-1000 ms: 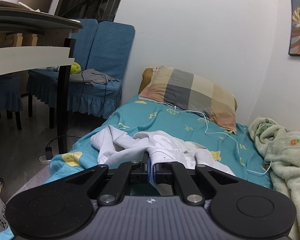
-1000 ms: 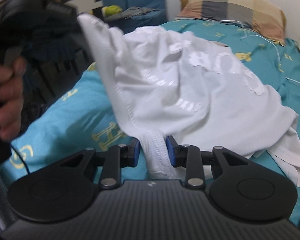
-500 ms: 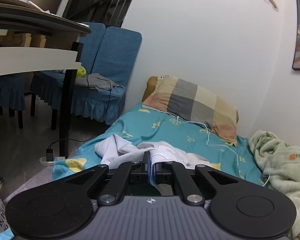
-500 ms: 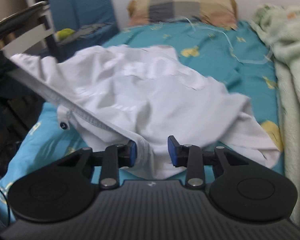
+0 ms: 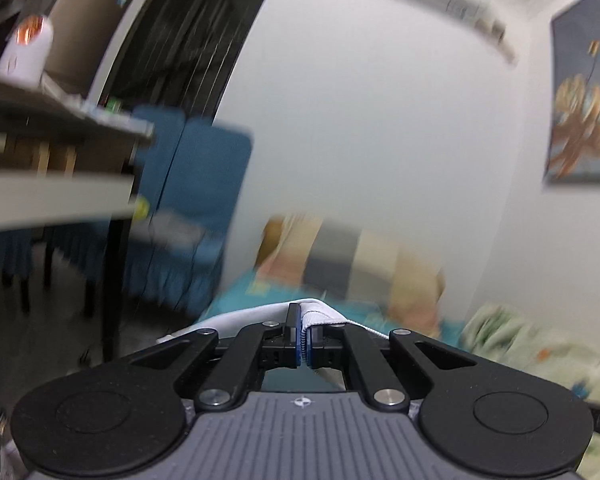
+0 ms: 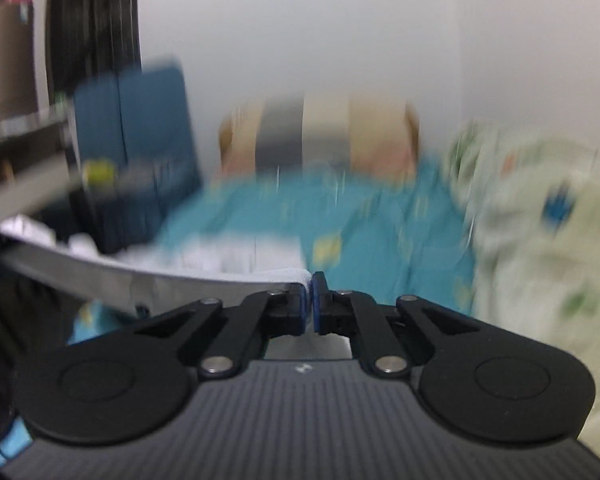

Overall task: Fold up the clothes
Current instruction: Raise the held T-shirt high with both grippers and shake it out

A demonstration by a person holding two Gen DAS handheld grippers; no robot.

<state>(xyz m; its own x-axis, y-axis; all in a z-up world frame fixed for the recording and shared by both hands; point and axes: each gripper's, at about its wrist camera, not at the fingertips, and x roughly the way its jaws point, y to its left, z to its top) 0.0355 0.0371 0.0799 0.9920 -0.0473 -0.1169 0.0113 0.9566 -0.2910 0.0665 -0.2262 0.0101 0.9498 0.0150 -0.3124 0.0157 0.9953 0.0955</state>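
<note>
A white garment (image 6: 148, 276) is lifted off the teal bed (image 6: 380, 216) and stretched between my two grippers. My left gripper (image 5: 305, 336) is shut on a hemmed edge of the white garment (image 5: 320, 314), which drapes over its fingers. My right gripper (image 6: 310, 296) is shut on another edge of the garment; the cloth runs taut from it to the left. Both views are motion-blurred, and most of the garment hangs hidden below the grippers.
A plaid pillow (image 5: 352, 260) lies at the head of the bed against the wall. A pale green blanket (image 6: 540, 232) is heaped on the bed's right side. A table (image 5: 52, 200) and blue-covered chairs (image 5: 192, 200) stand left of the bed.
Both grippers have risen and tilted up, lifting the garment off the bed. My right gripper's jaws, open around the hem before, have shut on it. The garment now stretches taut between them.
</note>
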